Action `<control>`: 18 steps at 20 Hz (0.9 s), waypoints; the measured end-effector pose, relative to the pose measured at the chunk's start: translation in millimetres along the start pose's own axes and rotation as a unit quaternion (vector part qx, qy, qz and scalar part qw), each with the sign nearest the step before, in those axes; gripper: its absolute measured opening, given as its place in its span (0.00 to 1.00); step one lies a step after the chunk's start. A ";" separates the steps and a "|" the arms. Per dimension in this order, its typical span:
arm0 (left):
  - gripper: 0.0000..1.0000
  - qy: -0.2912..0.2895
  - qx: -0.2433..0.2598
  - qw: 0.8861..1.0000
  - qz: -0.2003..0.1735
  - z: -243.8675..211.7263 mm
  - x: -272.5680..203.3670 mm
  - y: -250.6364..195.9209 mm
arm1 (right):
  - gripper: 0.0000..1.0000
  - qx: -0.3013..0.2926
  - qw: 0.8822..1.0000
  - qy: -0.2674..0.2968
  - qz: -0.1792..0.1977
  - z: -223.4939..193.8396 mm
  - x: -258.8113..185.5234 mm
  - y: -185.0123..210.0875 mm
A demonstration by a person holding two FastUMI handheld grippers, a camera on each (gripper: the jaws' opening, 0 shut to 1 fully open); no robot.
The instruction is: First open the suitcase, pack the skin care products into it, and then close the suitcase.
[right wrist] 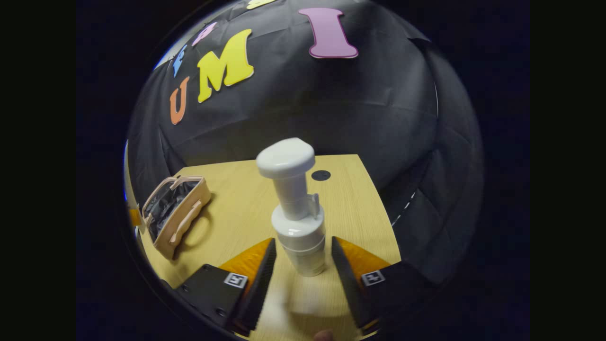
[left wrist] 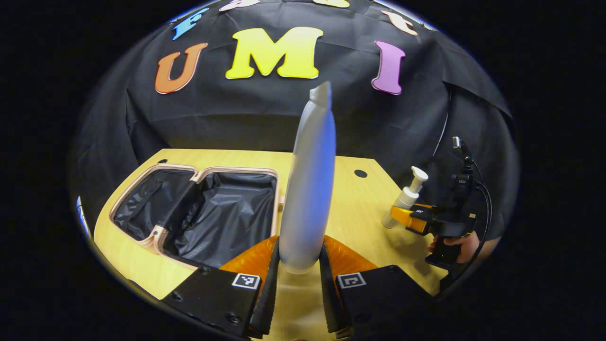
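- Black cloth hung behind a pale wooden table, where the suitcase lay open with its dark lining showing.
- Between the fingers of the left gripper stood a tall grey tube, upright, its rounded base low between the pads; both pads appeared to press on it, so it looked gripped.
- That tube looked light, smooth and probably squeezable; a hold on the broad lower body seemed safest against slipping.
- Between the parted fingers of the right gripper sat a white pump bottle, with clear gaps on both sides, so not yet clasped.
- Its rigid body looked the best place to grip, below the pump head, which might depress or tip it.
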State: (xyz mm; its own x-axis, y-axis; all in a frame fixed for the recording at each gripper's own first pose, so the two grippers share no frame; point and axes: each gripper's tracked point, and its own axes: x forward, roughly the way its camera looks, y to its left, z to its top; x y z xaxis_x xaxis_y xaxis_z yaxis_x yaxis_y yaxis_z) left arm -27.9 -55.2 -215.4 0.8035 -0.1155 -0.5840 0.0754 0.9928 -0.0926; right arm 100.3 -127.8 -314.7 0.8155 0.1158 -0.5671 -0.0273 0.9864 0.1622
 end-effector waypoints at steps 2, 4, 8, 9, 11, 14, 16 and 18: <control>0.45 0.005 0.001 1.000 0.008 3.3 -2.2 19.0 | 0.57 -0.003 1.000 0.002 -0.003 0.4 4.5 0.9; 0.45 0.011 -0.012 1.000 0.008 8.4 -2.1 37.1 | 0.53 -0.012 1.000 0.002 -0.008 -0.5 10.3 -1.3; 0.45 0.024 -0.047 0.999 0.006 21.0 1.0 76.3 | 0.50 -0.010 1.000 0.015 -0.014 3.2 -1.1 1.3; 0.45 0.031 -0.047 0.998 0.002 20.9 4.1 86.2 | 0.49 -0.008 1.000 0.013 -0.014 6.2 -6.9 4.0; 0.45 0.060 -0.039 0.997 -0.014 16.8 14.5 104.0 | 0.49 -0.006 1.000 0.006 -0.009 17.6 -26.1 14.8; 0.45 0.116 -0.035 0.992 -0.048 7.0 27.5 125.8 | 0.48 0.010 1.000 0.003 0.017 32.7 -63.6 37.1; 0.45 0.157 -0.048 0.983 -0.082 -4.5 39.9 136.2 | 0.48 0.020 0.999 0.005 0.038 38.1 -89.8 54.5; 0.44 0.202 -0.059 0.972 -0.107 -18.0 55.0 148.7 | 0.48 0.027 0.998 0.008 0.052 41.7 -114.2 69.3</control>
State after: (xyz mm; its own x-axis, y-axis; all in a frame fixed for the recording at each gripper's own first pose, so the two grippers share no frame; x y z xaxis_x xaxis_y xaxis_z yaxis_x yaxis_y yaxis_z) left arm 16.9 85.5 -275.8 0.4775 -0.3451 -0.8080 0.1273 0.9371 -0.3250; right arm 29.4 -77.6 -205.0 0.8002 0.2201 -0.5579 -0.0803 0.9612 0.2641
